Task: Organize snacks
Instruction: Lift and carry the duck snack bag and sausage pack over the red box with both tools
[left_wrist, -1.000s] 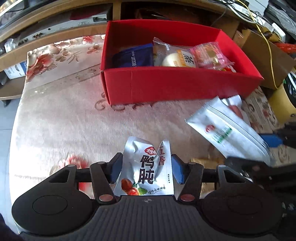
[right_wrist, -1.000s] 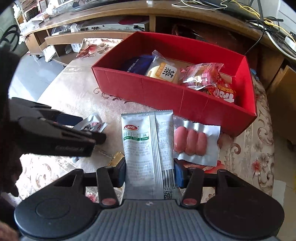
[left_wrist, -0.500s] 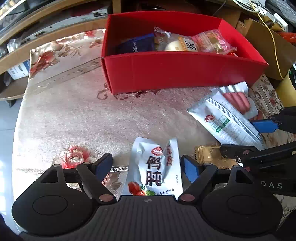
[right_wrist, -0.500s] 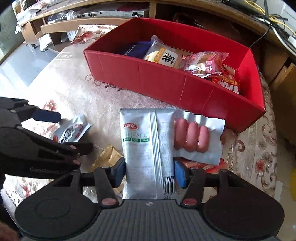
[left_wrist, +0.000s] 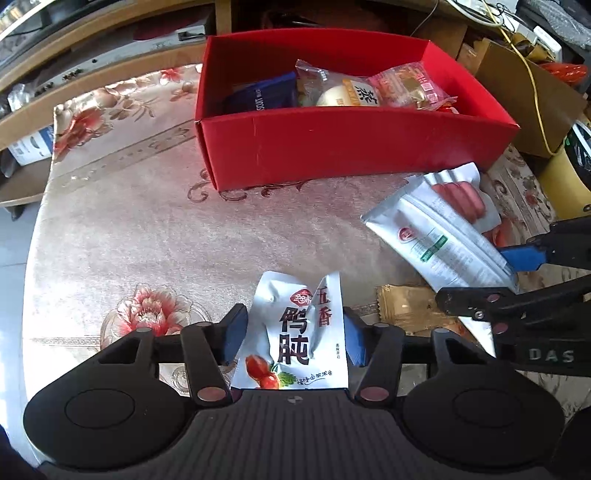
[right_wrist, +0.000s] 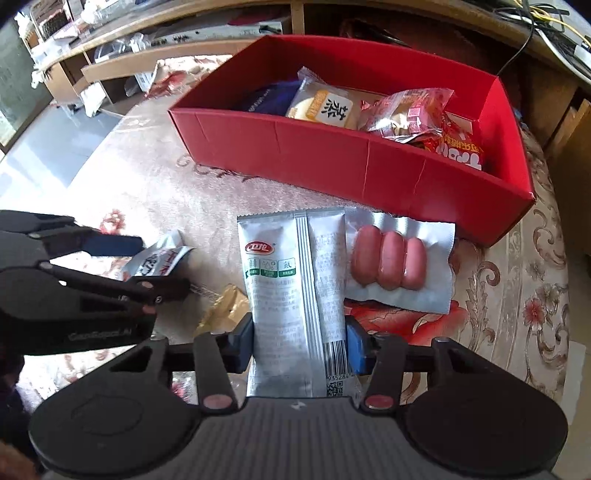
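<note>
My left gripper (left_wrist: 293, 338) is shut on a white pouch with black and red Chinese print (left_wrist: 295, 332), held low over the tablecloth. My right gripper (right_wrist: 300, 343) is shut on a silver snack packet (right_wrist: 291, 288), which also shows in the left wrist view (left_wrist: 439, 243). A silver pack of three pink sausages (right_wrist: 399, 262) lies on the cloth just right of that packet. The red box (right_wrist: 354, 162) stands ahead and holds several snacks; it also shows in the left wrist view (left_wrist: 351, 147).
A gold wrapper (left_wrist: 410, 310) lies on the cloth between the two grippers. The floral tablecloth (left_wrist: 129, 229) covers a round table. Wooden shelves (right_wrist: 147, 48) with clutter stand behind, and a cardboard box (left_wrist: 524, 96) sits to the right.
The left gripper opened around the pouch half a second ago and has closed on it again. The right gripper has kept its packet and shifted slightly toward the red box.
</note>
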